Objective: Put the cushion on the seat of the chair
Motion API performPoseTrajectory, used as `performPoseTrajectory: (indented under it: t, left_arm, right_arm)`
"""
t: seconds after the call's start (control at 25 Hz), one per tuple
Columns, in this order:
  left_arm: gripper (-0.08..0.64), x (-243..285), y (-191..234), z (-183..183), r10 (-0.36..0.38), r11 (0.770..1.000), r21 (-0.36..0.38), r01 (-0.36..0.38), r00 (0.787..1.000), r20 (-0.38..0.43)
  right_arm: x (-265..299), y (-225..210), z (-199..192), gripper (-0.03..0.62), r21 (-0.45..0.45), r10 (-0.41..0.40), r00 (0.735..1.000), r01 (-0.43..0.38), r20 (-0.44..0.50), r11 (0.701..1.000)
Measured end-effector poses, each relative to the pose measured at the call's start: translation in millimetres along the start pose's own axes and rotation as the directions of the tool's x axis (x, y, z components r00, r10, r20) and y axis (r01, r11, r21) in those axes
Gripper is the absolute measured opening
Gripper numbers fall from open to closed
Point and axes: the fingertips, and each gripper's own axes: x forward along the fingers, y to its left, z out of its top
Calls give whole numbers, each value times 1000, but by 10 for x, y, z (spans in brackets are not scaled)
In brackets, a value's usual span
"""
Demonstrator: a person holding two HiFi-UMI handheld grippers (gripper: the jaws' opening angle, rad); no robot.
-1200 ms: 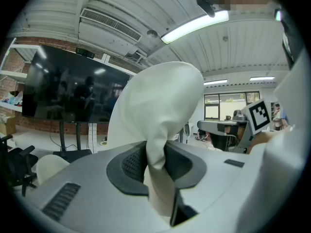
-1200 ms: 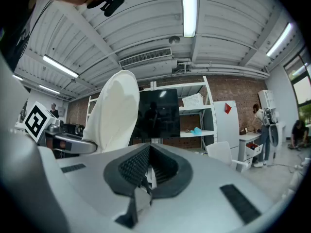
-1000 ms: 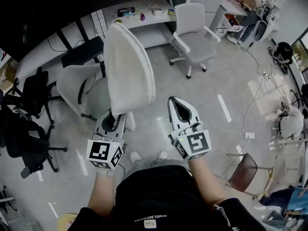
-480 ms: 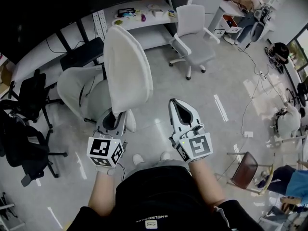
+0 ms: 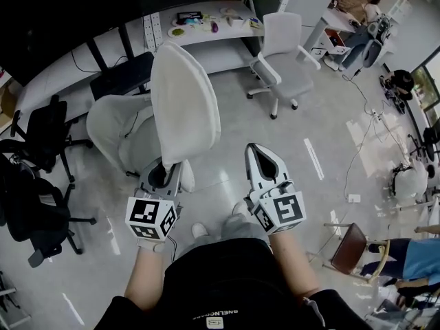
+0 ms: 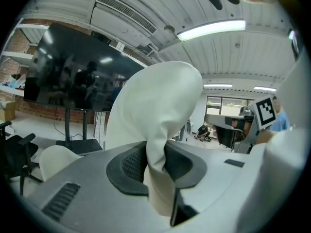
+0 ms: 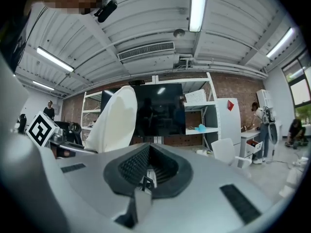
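Gripping lower edge of white cushion [image 5: 184, 102], left gripper [image 5: 163, 174] held it upright beside white chair [image 5: 113, 122] at left. Right gripper [image 5: 263, 155] clenched, empty. Cushion not yet on seat; placing remained.

The cushion [image 5: 184, 108] is soft matt cloth; the floor [image 5: 234, 119] is smooth, glossy and faintly reflective.

Likely an office: desks [image 5: 206, 33], swivel chairs [image 5: 283, 57].

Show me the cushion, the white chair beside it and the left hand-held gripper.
cushion [image 5: 184, 102], head view, middle of its white face.
white chair [image 5: 115, 126], head view, its shell.
left hand-held gripper [image 5: 167, 169], head view, between its fingertips.
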Motion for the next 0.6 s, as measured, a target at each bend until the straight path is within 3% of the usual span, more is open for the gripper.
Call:
performPoseTrajectory:
  t: [0.6]
  left_arm:
    - [89, 562, 478, -49, 105, 994, -34, -106, 994, -24]
  right_arm:
    - [948, -212, -111, 8, -6, 127, 992, -127, -25, 992]
